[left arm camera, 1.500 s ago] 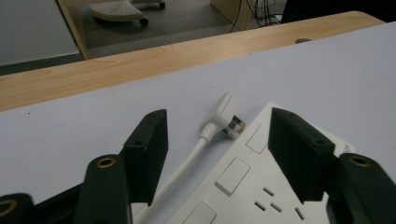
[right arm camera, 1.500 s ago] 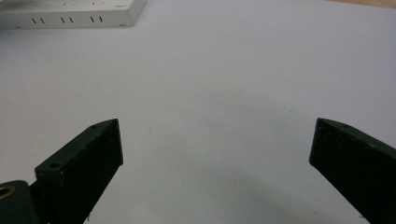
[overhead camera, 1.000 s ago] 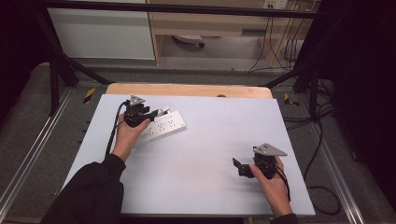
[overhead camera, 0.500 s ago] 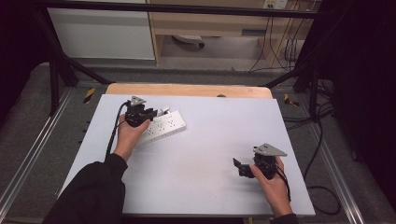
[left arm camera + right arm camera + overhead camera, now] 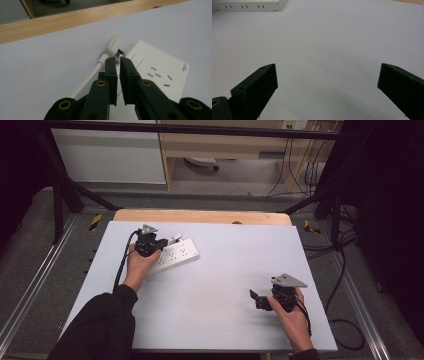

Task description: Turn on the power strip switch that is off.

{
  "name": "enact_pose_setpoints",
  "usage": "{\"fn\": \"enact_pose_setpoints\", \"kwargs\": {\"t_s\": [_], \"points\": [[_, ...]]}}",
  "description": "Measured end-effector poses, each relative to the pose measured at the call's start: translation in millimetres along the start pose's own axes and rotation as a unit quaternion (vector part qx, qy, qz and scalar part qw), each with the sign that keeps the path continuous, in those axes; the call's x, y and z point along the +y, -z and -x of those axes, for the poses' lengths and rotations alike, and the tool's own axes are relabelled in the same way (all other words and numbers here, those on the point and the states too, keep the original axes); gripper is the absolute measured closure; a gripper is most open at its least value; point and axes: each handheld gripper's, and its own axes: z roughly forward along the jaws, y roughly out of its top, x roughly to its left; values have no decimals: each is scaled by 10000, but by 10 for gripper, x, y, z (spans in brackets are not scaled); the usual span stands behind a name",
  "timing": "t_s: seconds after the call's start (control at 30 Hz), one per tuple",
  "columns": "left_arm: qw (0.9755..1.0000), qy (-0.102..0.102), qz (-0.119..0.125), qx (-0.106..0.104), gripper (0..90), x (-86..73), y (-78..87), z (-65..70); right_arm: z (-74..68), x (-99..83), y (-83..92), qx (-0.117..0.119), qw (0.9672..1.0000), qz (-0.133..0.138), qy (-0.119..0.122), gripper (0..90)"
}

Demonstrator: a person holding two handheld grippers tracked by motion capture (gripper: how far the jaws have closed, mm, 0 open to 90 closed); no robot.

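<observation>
Here, left hand-held gripper closing beside plug at power strip.

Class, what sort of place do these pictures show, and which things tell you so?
Probably a lab or workshop set up for recording: a white-topped table inside a dark metal frame, loose cables on the floor behind, and a white power strip as the work piece.
</observation>
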Motion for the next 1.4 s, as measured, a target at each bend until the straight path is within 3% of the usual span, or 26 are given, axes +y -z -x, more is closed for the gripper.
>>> {"fn": "enact_pose_setpoints", "kwargs": {"t_s": [0.23, 1.4], "points": [[9999, -2, -113, -24, 900, -24, -38, 1, 7, 0, 3, -4, 10000, 15, 5, 32], [9996, 5, -296, -2, 900, -86, -75, -29, 13, -1, 4, -2, 10000, 23, 24, 31]]}}
